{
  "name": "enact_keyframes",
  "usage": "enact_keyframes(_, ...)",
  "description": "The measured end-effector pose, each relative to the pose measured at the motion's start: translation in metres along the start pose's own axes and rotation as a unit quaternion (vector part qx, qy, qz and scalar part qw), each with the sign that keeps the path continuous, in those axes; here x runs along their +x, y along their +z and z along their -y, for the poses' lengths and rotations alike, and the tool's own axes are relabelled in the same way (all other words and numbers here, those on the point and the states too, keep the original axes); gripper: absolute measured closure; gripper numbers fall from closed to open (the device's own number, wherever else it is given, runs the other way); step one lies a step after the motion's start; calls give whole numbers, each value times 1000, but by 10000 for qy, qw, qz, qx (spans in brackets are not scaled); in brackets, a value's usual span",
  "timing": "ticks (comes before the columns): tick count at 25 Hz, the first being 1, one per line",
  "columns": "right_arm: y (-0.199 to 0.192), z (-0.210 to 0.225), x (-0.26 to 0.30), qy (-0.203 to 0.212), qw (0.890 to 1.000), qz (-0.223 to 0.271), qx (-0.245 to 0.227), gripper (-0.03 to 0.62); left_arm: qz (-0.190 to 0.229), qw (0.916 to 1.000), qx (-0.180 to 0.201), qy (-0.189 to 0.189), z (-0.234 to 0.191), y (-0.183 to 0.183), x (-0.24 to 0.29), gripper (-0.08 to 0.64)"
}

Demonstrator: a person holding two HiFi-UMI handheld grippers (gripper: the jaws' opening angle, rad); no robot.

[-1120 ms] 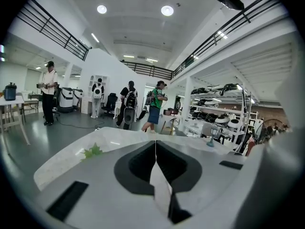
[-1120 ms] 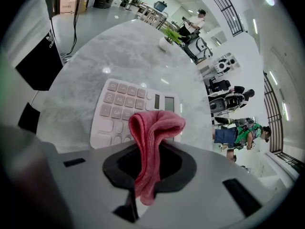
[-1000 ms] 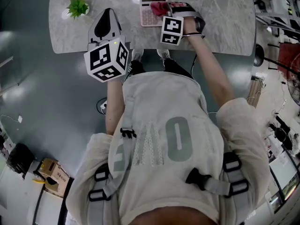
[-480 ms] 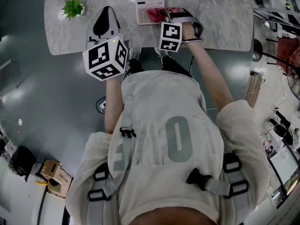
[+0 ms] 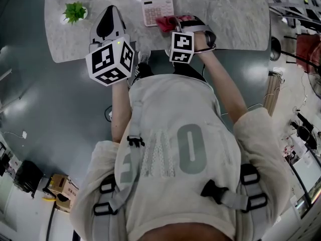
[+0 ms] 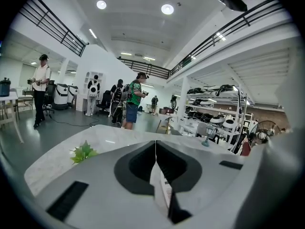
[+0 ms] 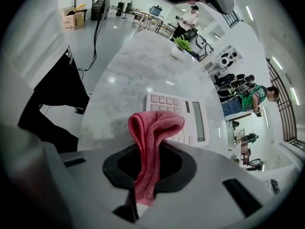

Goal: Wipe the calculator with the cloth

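Bearing surface: a marble-patterned table (image 5: 230,14) lies ahead of and under both grippers, its near edge just below them.
Left gripper: the left gripper (image 5: 112,15) hovers over the table's near part with its jaws pressed together and nothing between them.
Right gripper: the right gripper (image 5: 176,21) is clamped on the cloth, jaws pointing toward the calculator.
Calculator: the pale calculator (image 7: 183,118) lies flat just ahead of the right gripper's jaws, to the right of the left gripper, display at its far end.
Cloth: the pink cloth (image 7: 150,137) is pinched low between the right jaws, and a folded loop stands out past them, at the calculator's near key rows. Whether it touches them I cannot tell.
Plant: a small potted plant (image 5: 75,11) sits off to the left gripper's left, well clear of the work.
Handling: the cloth looks soft, limp and light, so the loop is probably the part to drag. The calculator looks light and hard and may skate on smooth stone. Holding its edge with the left gripper, off the keys and display, seems wise.
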State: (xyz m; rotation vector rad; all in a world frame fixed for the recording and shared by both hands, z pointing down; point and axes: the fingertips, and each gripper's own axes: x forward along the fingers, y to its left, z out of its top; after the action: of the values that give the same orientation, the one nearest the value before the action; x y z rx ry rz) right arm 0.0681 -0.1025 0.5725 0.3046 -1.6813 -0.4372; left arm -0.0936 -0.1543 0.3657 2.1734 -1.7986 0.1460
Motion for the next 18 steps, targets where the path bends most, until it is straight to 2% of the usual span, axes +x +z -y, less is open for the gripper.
enact_keyframes(18,0,-9,-3,69,10000,31,47,537,44,10000,26,-41,0,4,0,538)
